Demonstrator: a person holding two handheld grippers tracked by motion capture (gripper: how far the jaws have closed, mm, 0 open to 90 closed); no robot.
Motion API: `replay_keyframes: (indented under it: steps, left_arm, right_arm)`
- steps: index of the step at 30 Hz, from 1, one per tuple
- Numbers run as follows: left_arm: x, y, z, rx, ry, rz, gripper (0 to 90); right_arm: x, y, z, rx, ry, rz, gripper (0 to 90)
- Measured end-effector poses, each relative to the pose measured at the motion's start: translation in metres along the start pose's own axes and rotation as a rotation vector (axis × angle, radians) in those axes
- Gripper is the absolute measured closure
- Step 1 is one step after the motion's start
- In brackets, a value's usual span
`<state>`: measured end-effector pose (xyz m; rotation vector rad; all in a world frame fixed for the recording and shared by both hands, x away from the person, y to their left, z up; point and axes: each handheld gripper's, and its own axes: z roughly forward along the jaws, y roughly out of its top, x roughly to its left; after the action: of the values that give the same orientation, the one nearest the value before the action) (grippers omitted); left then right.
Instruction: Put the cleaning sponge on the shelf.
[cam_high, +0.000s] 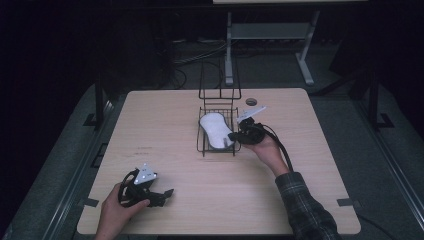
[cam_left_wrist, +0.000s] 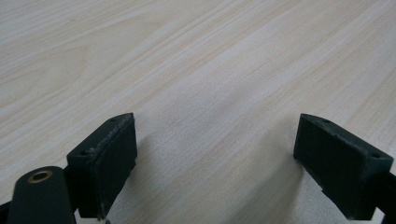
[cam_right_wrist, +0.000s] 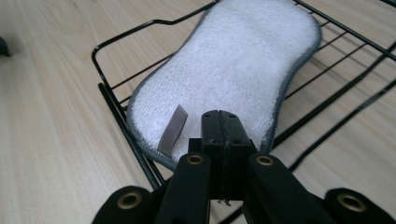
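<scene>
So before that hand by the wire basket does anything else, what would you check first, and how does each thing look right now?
1. Right gripper jaws: pressed together at the near edge of the white sponge pad. Whether they pinch the pad's edge: cannot tell.
2. Pad seated in the wire basket: it lies flat on the basket's wires, ok.
3. Pad's grey tag: free, beside the jaws, not caught between them, ok.
4. Left gripper: jaws wide apart over bare table, holding nothing, ok.
5. Left gripper well away from the basket, near the front left of the table in the high view: ok.
</scene>
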<state>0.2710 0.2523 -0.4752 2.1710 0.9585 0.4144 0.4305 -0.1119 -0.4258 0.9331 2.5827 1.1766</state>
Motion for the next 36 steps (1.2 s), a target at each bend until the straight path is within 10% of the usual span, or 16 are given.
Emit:
replay_keyframes:
  steps: [12, 24, 36]
  left_arm:
    - [0.0, 0.0, 0.0, 0.001, 0.001, 0.001, 12.5]
    - [0.0, 0.0, 0.0, 0.0, 0.0, 0.0, 12.4]
    - [0.0, 0.0, 0.0, 0.0, 0.0, 0.0, 12.4]
  right_arm:
    - [0.009, 0.005, 0.007, -0.006, 0.028, -0.022, 89.8]
    - [0.001, -0.003, -0.025, -0.054, -0.006, 0.007, 88.3]
    - [-0.003, -0.027, -0.06, -0.101, -0.113, 0.061, 47.6]
